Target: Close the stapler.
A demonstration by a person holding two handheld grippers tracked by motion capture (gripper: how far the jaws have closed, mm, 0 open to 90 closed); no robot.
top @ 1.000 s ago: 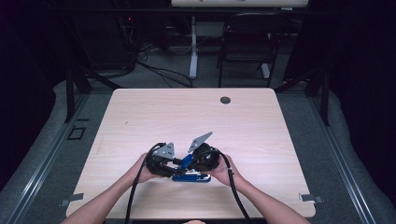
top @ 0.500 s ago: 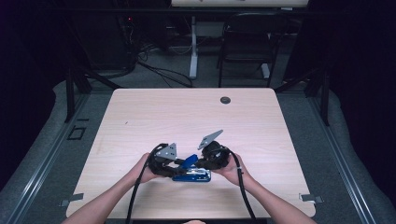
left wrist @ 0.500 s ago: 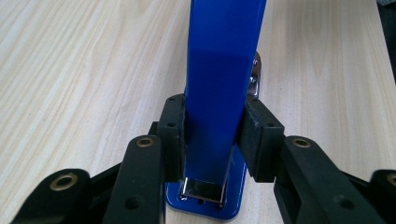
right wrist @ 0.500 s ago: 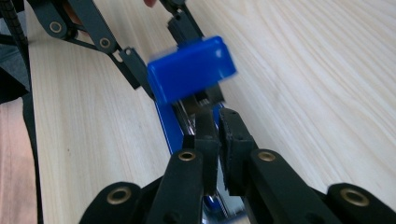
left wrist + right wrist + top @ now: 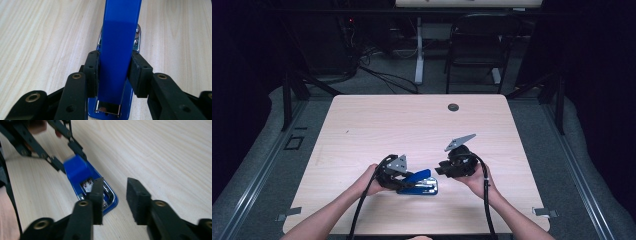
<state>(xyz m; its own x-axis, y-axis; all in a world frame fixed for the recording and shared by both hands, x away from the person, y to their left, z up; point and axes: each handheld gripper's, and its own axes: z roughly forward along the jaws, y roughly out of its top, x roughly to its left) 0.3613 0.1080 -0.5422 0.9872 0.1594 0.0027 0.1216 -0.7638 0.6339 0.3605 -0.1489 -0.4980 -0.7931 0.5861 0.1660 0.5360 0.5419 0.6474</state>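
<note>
With the left tongs (image 5: 113, 72) clamping the blue stapler (image 5: 120, 45) on the tabletop (image 5: 377, 125), the right tongs (image 5: 115, 195), jaws just opening and empty, look to be backing off, probably to re-grip next.

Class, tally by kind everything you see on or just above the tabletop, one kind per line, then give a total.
Stapler: 1
Grippers: 2, the left gripper and the right gripper
Table grommet: 1
Total: 4
</note>
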